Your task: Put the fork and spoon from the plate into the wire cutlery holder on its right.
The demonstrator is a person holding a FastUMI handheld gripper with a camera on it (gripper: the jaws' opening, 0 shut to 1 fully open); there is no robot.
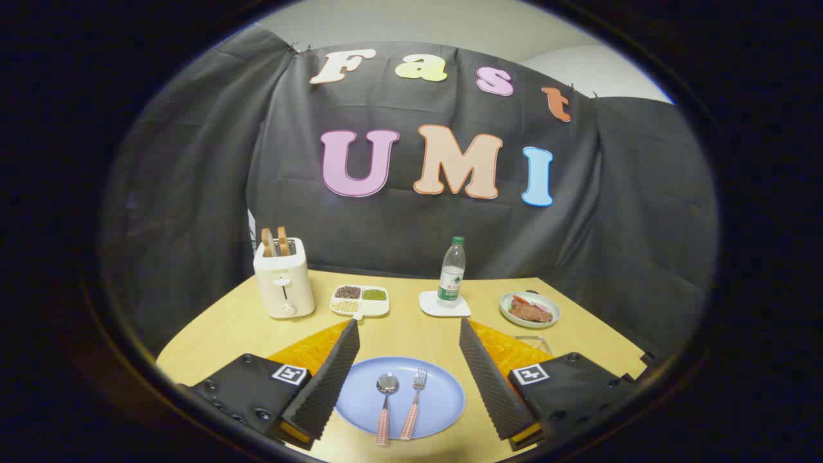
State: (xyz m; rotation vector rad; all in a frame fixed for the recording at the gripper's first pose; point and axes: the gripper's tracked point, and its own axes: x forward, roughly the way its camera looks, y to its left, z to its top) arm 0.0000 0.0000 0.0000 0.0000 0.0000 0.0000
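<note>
- Gripper [409,360]: two black fingers spread wide, holding nothing; inner faces lined with ribbed black foam. Each finger block carries a square black-and-white marker tag.
- Plate [443,399]: round, flat, pale blue, smooth matte finish; sits at the near edge of the desk, between the spread fingers.
- Spoon [386,405]: lies on the plate, left of the fork; shiny metal bowl pointing away, handle with a red-and-white check pattern reaching over the plate's near rim.
- Fork [415,402]: lies just beside the spoon, roughly parallel; metal tines pointing away, same checked handle.
- Wire cutlery holder [537,341]: thin metal wire, partly hidden behind the right finger, right of the plate; shape hard to make out.
- Desk [398,328]: light wood-coloured top, smooth.
- Orange mat [308,350]: textured, under the plate area, showing behind both fingers.
- Toaster [284,283]: cream, boxy with rounded corners, far left corner; two brown slices standing in the slots.
- Divided white tray [360,301]: three compartments of dark, green and pale grains, right of the toaster.
- Water bottle [452,273]: clear plastic, green cap, label too small to read; stands on a white square coaster [431,307].
- Small bowl of food [530,310]: pale rim, far right edge.
</note>
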